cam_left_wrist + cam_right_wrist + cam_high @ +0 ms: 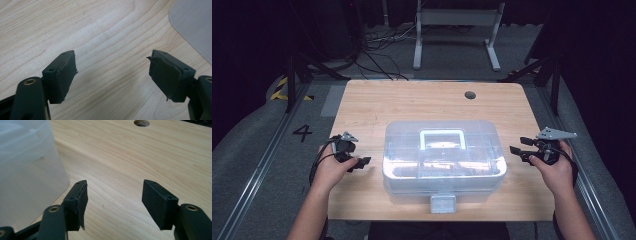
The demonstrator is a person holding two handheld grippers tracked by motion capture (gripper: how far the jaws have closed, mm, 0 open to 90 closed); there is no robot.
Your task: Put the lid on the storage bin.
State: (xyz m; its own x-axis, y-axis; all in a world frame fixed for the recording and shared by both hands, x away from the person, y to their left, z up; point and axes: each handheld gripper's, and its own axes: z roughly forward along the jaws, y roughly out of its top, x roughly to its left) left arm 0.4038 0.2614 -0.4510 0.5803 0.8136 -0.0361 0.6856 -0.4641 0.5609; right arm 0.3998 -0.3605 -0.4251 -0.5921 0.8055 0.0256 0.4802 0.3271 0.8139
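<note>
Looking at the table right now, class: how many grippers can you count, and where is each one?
2. The left gripper sits left of the clear box; the right gripper sits to its right. Both open, empty.

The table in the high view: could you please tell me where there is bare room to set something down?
The table is bare along the far strip between the clear plastic box and the round hole. Narrower bare wood lies left and right of the box, where the left claw and right claw hang open. The near edge is crowded by the box's latch.
</note>
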